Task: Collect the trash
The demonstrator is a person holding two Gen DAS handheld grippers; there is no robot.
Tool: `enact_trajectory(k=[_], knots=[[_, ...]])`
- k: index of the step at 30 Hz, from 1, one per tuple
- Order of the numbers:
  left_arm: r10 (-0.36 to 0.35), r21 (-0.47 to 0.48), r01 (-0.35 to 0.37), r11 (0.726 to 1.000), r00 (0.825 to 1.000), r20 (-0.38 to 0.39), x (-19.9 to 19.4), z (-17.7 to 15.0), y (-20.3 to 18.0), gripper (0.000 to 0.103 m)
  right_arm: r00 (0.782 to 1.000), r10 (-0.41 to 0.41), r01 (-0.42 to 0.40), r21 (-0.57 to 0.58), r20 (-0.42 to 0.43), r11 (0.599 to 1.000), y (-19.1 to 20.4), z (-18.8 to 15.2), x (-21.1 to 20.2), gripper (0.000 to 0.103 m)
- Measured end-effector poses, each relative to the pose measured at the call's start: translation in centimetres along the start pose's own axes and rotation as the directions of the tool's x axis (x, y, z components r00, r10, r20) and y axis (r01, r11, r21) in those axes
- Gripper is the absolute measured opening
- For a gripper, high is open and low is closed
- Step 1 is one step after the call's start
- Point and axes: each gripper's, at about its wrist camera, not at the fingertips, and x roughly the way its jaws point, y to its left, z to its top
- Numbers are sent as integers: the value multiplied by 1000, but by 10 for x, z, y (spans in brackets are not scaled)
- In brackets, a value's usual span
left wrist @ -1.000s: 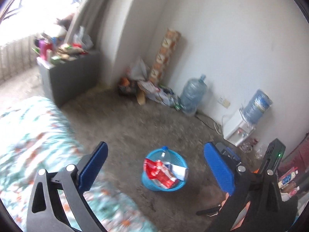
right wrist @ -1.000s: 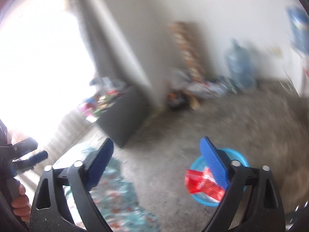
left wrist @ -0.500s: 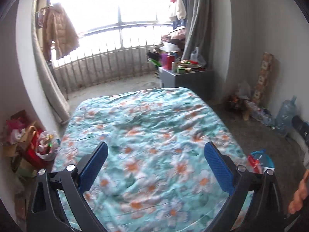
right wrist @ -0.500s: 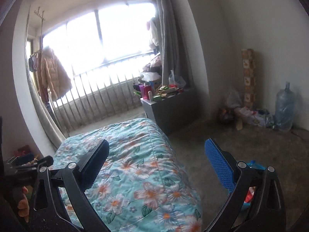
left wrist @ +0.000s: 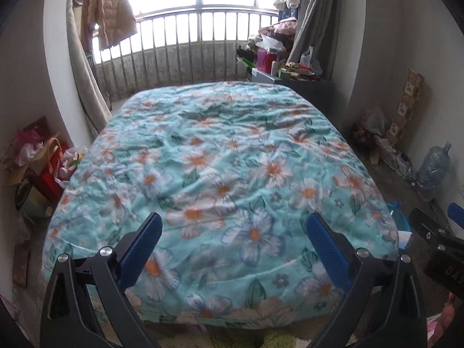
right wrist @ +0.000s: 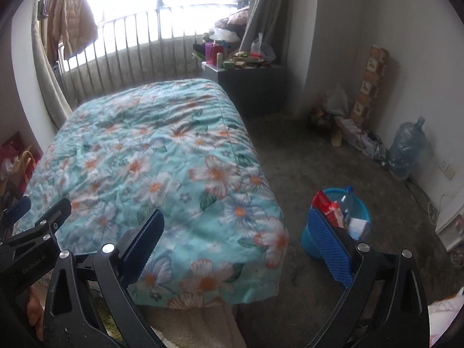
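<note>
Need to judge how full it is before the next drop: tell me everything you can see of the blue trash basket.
The blue trash basket is a small round plastic bin with mesh-like walls, standing upright on the grey floor just off the bed's foot corner. A red wrapper, a clear bottle with a blue cap and something white poke above its rim. The right gripper's near finger overlaps it in view; contact cannot be told.

We saw a floral turquoise bedspread [left wrist: 226, 174] covering the bed, a tan padded jacket [left wrist: 107, 14] hanging by the barred window railing [left wrist: 185, 46], a cluttered dark cabinet [right wrist: 246, 87] beside a grey curtain [right wrist: 261, 8], and a large water jug [right wrist: 404, 152] against the wall.
</note>
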Motion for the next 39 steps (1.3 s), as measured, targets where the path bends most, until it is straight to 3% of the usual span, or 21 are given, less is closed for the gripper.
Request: enact_trajectory(k=[6,18,39], knots=[[-33,27,35,999,997,-73,9,-7,-14,98,995,-68,67,-28,-75,997,-8,-17,5,95],[-51,64,63,996,981,-185,21,-19,-31,98,985,-133,138,39,-113,990,-33,-27,11,95],[10,126,15,992,979,-202,28,-19,-41,98,974,-175,174,-17,-142,985,-40,-31,23,95]])
